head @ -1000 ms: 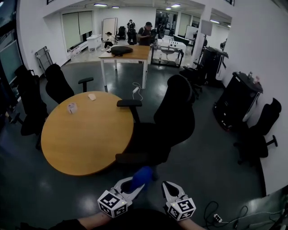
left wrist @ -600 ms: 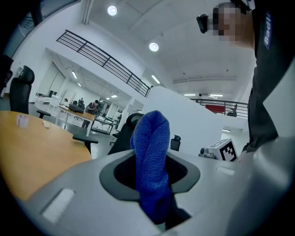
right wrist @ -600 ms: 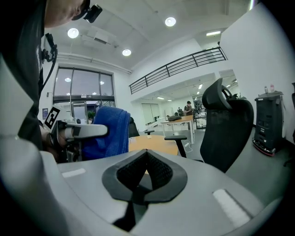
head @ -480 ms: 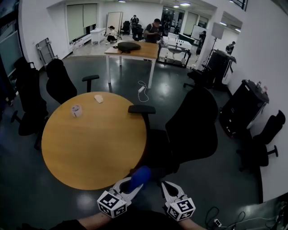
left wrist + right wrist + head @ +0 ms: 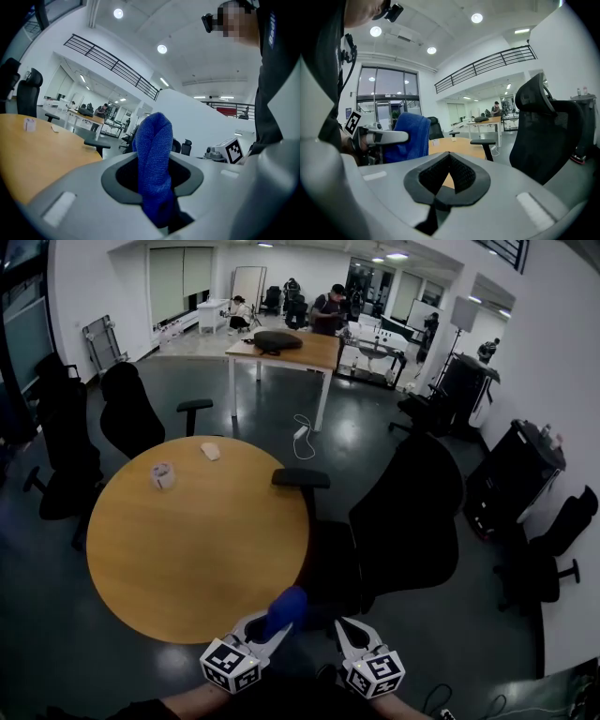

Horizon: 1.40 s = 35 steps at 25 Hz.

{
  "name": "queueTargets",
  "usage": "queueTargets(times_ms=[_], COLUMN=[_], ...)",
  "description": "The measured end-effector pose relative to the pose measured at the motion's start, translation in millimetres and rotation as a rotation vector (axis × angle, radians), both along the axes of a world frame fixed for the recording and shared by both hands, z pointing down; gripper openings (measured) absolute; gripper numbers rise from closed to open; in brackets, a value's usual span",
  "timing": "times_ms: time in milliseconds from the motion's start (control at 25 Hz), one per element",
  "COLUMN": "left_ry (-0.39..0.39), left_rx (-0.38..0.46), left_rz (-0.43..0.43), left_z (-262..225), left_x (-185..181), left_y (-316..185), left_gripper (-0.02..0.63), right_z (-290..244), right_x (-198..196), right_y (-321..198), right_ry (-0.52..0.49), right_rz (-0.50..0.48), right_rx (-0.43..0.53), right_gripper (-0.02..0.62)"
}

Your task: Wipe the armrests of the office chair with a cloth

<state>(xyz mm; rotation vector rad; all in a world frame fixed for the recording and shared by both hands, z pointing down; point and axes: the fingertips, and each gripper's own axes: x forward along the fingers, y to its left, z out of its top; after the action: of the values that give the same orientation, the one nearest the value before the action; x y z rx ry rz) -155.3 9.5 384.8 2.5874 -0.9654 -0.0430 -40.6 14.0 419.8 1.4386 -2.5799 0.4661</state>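
A black office chair [image 5: 408,512] stands at the right side of the round wooden table [image 5: 187,540]. One of its armrests [image 5: 301,478] sits by the table's edge; the other I cannot make out. My left gripper [image 5: 270,632] is at the bottom of the head view, shut on a blue cloth [image 5: 286,606] that sticks up from its jaws, short of the chair. The left gripper view shows the cloth [image 5: 154,159] pinched between the pads. My right gripper [image 5: 345,632] is beside it, shut with nothing in it. In the right gripper view the chair [image 5: 548,131] and armrest [image 5: 483,141] lie ahead.
A tape roll [image 5: 163,474] and a small white item [image 5: 211,451] lie on the round table. More black chairs [image 5: 131,413] stand at the left. A rectangular table [image 5: 286,348] with people around it is at the back. A black cabinet [image 5: 520,474] is at the right.
The table and chair have slid right and nearer in the head view, as the view moved towards them. Both grippers hold their places; the cloth stays in the left one.
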Motion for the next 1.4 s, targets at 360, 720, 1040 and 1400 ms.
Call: queueTargets(times_ms=[360, 720, 1040, 1400], left_ry=[-0.070, -0.202, -0.288, -0.417], left_rx=[0.019, -0.046, -0.103, -0.205], left_rz=[-0.097, -0.223, -0.292, -0.304], left_z=[11.9, 58.6, 84.4, 143.2], left_x=[20.1, 2.5, -7.6, -21.3], left_y=[-18.3, -21.0, -24.6, -15.2], left_gripper=[0.138, 0.138, 0.138, 0.138], right_z=[6.2, 48.0, 74.2, 112.8], right_x=[45.8, 76.1, 78.0, 81.5], right_y=[-26.1, -44.4, -53.6, -50.7], right_ry=[-0.025, -0.044, -0.041, -0.002], right_rz=[-0.013, -0.027, -0.062, -0.065], right_rx=[0.008, -0.055, -0.117, -0.194], right_gripper=[0.004, 0.005, 0.005, 0.004])
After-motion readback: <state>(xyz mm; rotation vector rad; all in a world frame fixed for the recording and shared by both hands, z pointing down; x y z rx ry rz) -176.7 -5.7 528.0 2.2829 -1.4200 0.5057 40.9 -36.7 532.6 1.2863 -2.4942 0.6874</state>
